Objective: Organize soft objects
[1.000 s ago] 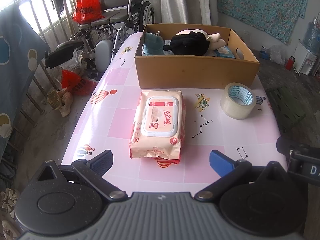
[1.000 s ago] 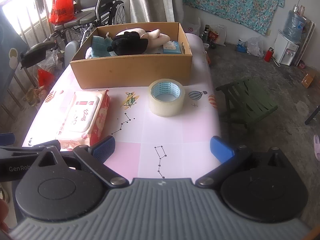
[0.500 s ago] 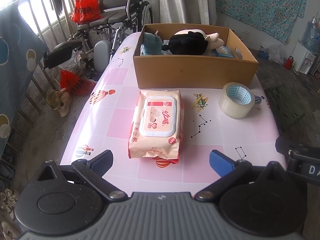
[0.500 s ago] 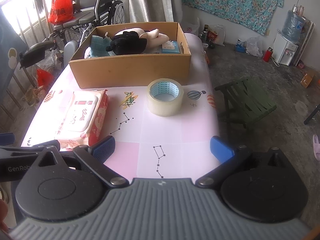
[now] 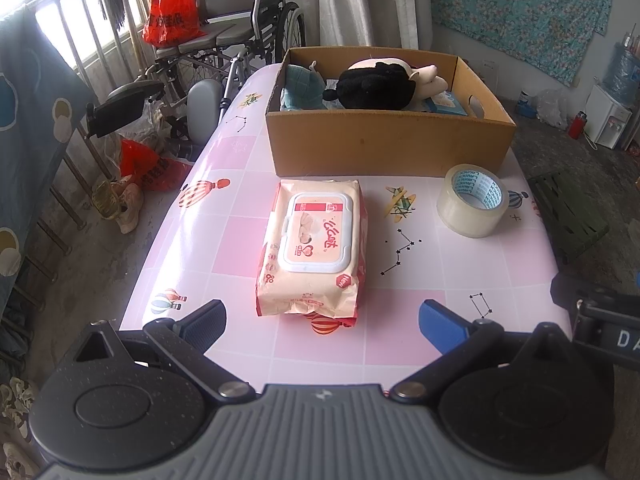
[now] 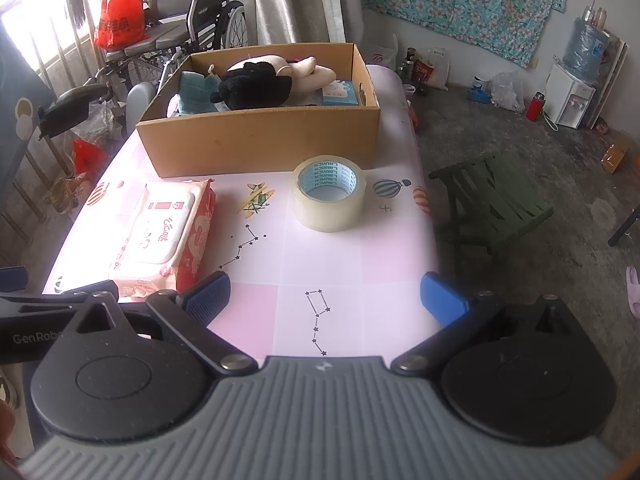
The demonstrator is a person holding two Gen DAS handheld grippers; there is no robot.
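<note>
A pink pack of wet wipes point(image 5: 314, 246) point(image 6: 165, 236) lies flat in the middle of the pink table. Behind it stands a cardboard box point(image 5: 390, 142) point(image 6: 260, 142) holding a black-and-white plush toy point(image 5: 376, 86) point(image 6: 256, 86), a teal cloth point(image 5: 302, 88) point(image 6: 194, 90) and a small blue tissue pack point(image 5: 446, 103) point(image 6: 340, 93). My left gripper point(image 5: 322, 326) is open just short of the wipes, nothing between its fingers. My right gripper point(image 6: 325, 296) is open and empty over the table's front, right of the wipes.
A roll of clear tape point(image 5: 473, 205) point(image 6: 330, 193) sits on the table right of the wipes. A wheelchair point(image 5: 224, 60) with a red bag point(image 5: 172, 12) stands at the back left. A green stool point(image 6: 490, 200) stands off the table's right edge.
Both views have drifted slightly; the box, wipes and tape sit a little further left in the right wrist view. Nothing was grasped or released.
</note>
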